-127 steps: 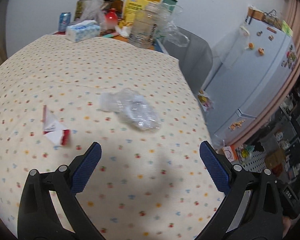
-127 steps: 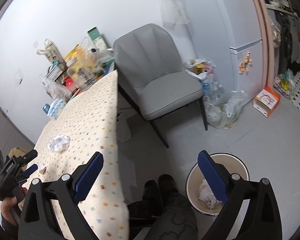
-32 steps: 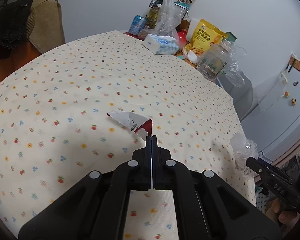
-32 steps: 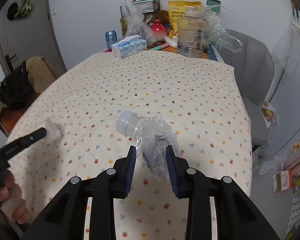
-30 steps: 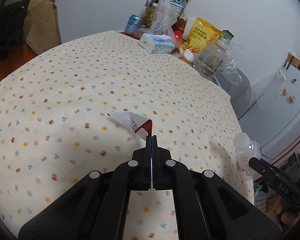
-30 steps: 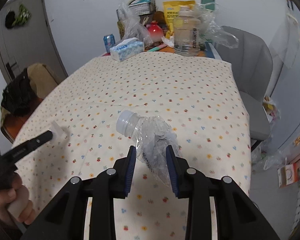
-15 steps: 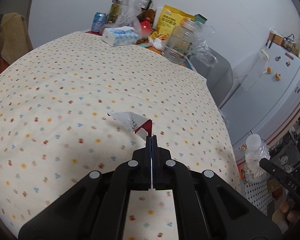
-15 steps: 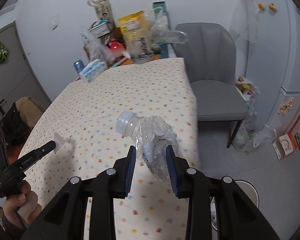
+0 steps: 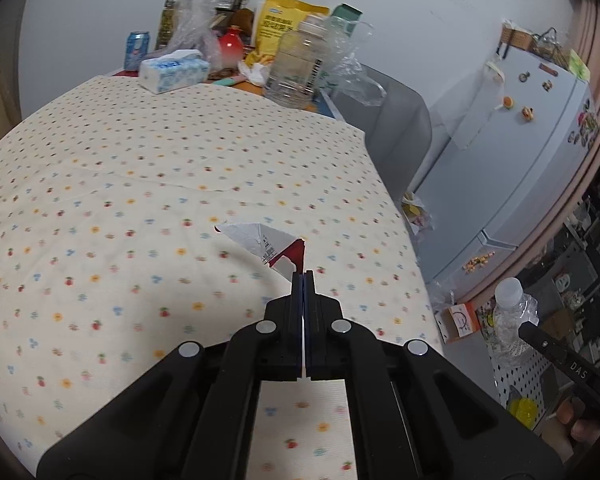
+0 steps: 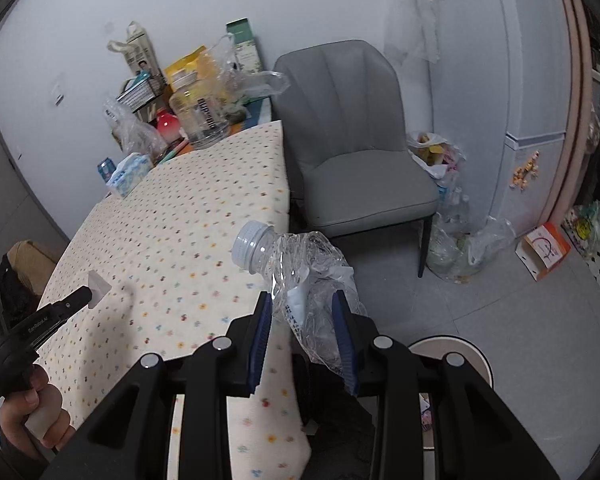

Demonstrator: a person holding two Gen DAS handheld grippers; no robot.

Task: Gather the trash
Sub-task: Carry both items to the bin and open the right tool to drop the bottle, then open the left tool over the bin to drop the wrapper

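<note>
My left gripper (image 9: 302,276) is shut on a white and red paper wrapper (image 9: 266,247), held up above the dotted tablecloth (image 9: 140,208). My right gripper (image 10: 303,304) is shut on a crushed clear plastic bottle (image 10: 304,276) with a white cap, held past the table's edge over the floor. In the left wrist view the bottle (image 9: 510,320) and right gripper show at lower right. In the right wrist view the left gripper (image 10: 85,295) holds the wrapper (image 10: 97,285) at left. The rim of a white trash bin (image 10: 456,344) peeks out behind my right gripper's frame.
A grey chair (image 10: 352,152) stands by the table. Bottles, snack bags, a tissue pack (image 9: 174,70) and a can (image 9: 136,50) crowd the table's far end. Trash bags (image 10: 460,240) and a small box (image 10: 544,250) lie on the floor near the fridge (image 9: 516,152).
Both grippers have swung to the right, off the table's middle toward its chair-side edge. The bottle now hangs over the floor, and the trash bin's rim has come into view.
</note>
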